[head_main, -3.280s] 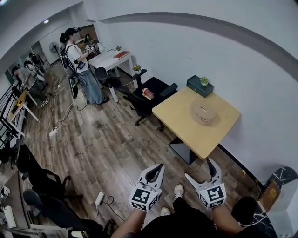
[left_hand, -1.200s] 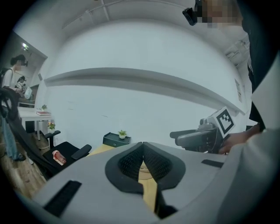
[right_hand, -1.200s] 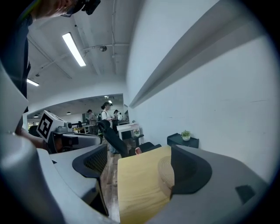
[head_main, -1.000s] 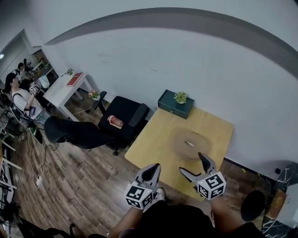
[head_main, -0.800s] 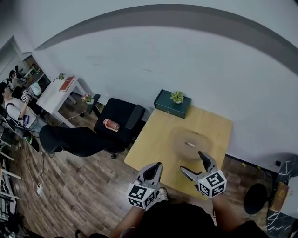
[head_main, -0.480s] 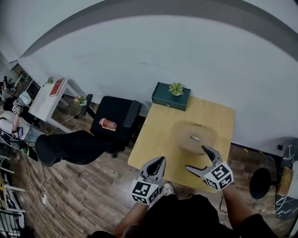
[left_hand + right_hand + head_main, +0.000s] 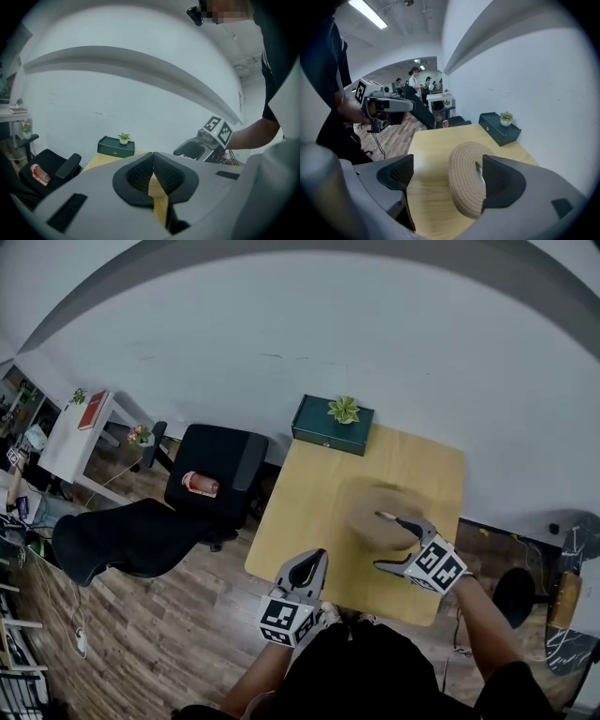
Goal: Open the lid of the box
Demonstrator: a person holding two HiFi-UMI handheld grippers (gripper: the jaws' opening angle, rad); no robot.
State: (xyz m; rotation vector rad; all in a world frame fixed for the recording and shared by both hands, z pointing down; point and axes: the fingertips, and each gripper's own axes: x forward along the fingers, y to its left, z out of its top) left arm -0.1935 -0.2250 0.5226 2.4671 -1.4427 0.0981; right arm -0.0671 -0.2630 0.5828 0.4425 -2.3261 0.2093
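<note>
Right gripper (image 7: 380,540), jaws wide, now reaches round beige woven-rope box (image 7: 367,505) on table (image 7: 309,502); lid grasp looks imminent. Left gripper (image 7: 314,561) closed.

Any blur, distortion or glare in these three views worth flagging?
Head view: strong fisheye bends the wall into an arc, and the woven box at the right tool looks motion-smeared. Left gripper view: the shut left tool fills the lower half, soft-focused; an added mosaic patch sits at the top. Right gripper view: box sharp, dark vignette at the corners, bright ceiling light.
</note>
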